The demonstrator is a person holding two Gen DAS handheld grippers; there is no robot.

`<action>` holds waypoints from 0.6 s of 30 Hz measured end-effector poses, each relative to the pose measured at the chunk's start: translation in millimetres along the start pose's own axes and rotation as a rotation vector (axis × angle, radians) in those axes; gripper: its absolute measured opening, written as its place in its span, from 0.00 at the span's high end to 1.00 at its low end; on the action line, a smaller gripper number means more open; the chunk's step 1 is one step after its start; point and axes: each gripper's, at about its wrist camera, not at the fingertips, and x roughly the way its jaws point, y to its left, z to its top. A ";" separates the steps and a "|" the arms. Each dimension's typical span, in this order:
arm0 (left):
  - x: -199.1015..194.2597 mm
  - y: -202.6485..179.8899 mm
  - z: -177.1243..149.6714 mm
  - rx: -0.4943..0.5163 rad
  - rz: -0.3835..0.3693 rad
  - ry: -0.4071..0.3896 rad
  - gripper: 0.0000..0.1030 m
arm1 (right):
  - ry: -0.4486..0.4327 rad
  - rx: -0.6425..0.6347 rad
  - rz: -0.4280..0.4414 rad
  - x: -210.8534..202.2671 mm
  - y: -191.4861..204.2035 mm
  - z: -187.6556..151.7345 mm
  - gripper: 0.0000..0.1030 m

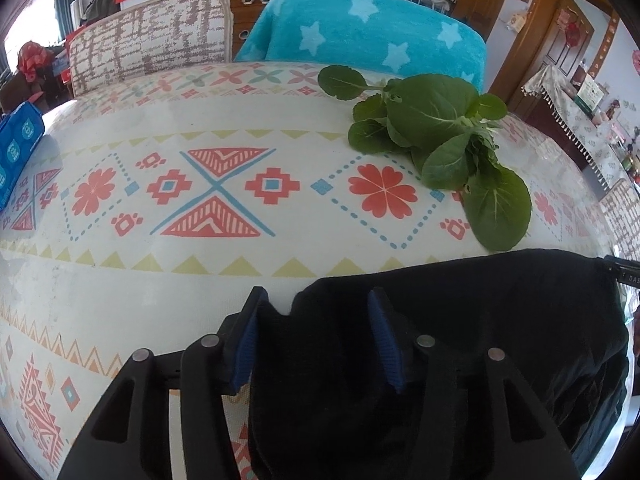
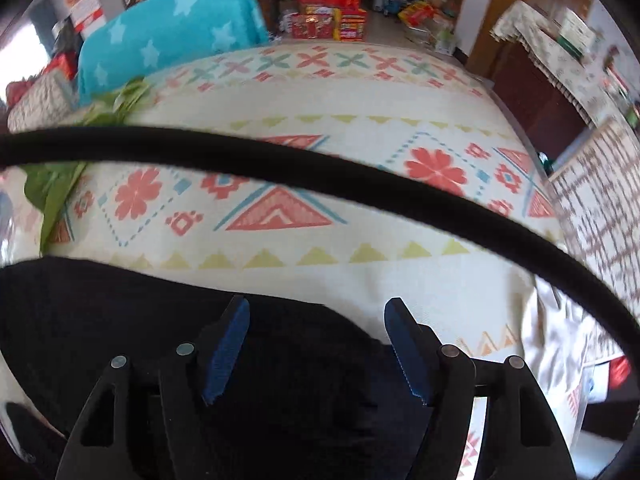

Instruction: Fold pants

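My left tool [image 1: 316, 300] has its blue-padded fingers [image 1: 246, 344] spread wide, and a bunched fold of the black pants [image 1: 500, 320] sits in the gap between them, so it's straddling the fabric, not pinching it. My right tool [image 2: 318, 312] is spread apart too, with its left finger over the pants [image 2: 120, 320] and its right finger out past the edge, over bare tablecloth. Neither one is actually gripping anything.

The pants are a dark heap at the near edge of the counter [image 1: 240, 120], lying flat-ish between the two tools. In the left view they run off to the right, and in the right view they fill the lower left.

Just behind the pants there's a bunch of leafy greens [image 1: 440, 136] lying on the patterned tablecloth [image 1: 216, 188], the closest leaf nearly touching the far hem. A black cable [image 2: 360, 188] sweeps across the right view in front of the lens. A blue packet [image 1: 16, 148] sits at the far left edge of the counter. Past the far side there's a chair with a teal star towel [image 1: 360, 28] draped over it, and next to it a chair with a brown-and-cream back [image 1: 152, 36].
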 end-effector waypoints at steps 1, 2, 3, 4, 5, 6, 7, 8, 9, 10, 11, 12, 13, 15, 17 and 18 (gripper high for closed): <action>0.2 -2.2 -0.3 0.013 0.013 0.000 0.55 | -0.001 -0.008 0.009 1.0 3.9 0.4 0.28; -0.2 -4.2 -0.9 0.027 0.014 -0.003 0.85 | -0.002 -0.014 0.018 1.4 7.4 0.2 0.35; -0.2 -5.9 -1.4 0.034 0.003 0.003 0.89 | -0.005 -0.021 0.025 0.8 10.6 -0.1 0.38; -0.8 -5.7 -1.9 0.030 -0.005 0.007 0.89 | -0.009 -0.036 0.009 -0.1 14.2 -0.5 0.43; -1.5 -5.4 -2.8 0.029 -0.012 0.007 0.90 | -0.019 -0.053 -0.008 -2.7 16.4 -1.1 0.55; -2.4 -4.9 -3.7 0.027 -0.015 0.006 0.90 | -0.023 -0.053 -0.011 -4.7 16.6 -1.1 0.62; -4.0 -3.8 -4.1 0.021 -0.018 0.005 0.90 | -0.025 -0.039 -0.001 -8.8 13.1 -0.6 0.78; -6.2 -2.6 -4.2 0.014 -0.020 0.003 0.90 | -0.026 -0.027 0.001 -11.4 10.3 -1.5 0.91; -9.2 -1.4 -4.0 0.008 -0.019 -0.001 0.90 | -0.025 -0.017 0.008 -14.1 6.6 -2.3 0.91; -13.4 -0.4 -3.2 0.005 -0.014 -0.009 0.90 | -0.028 -0.013 0.008 -16.7 4.1 -3.0 0.91; -18.5 0.0 -2.1 0.001 -0.007 -0.019 0.90 | -0.032 -0.009 0.013 -20.7 1.8 -3.2 0.91; -24.2 -0.1 -0.9 -0.001 -0.002 -0.030 0.90 | -0.038 -0.006 0.024 -24.9 0.2 -4.3 0.91; -30.9 -1.0 0.2 -0.001 0.002 -0.043 0.90 | -0.041 -0.004 0.030 -28.0 0.1 -2.3 0.91; -44.8 -5.2 2.1 0.006 0.009 -0.073 0.90 | -0.055 0.008 0.049 -37.4 -4.0 -3.0 0.92; -59.0 -11.9 2.6 0.020 0.016 -0.102 0.90 | -0.069 0.011 0.062 -46.4 -3.9 -3.1 0.92; -65.1 -15.2 2.5 0.026 0.017 -0.113 0.90 | -0.073 0.006 0.065 -49.9 -3.4 -3.9 0.92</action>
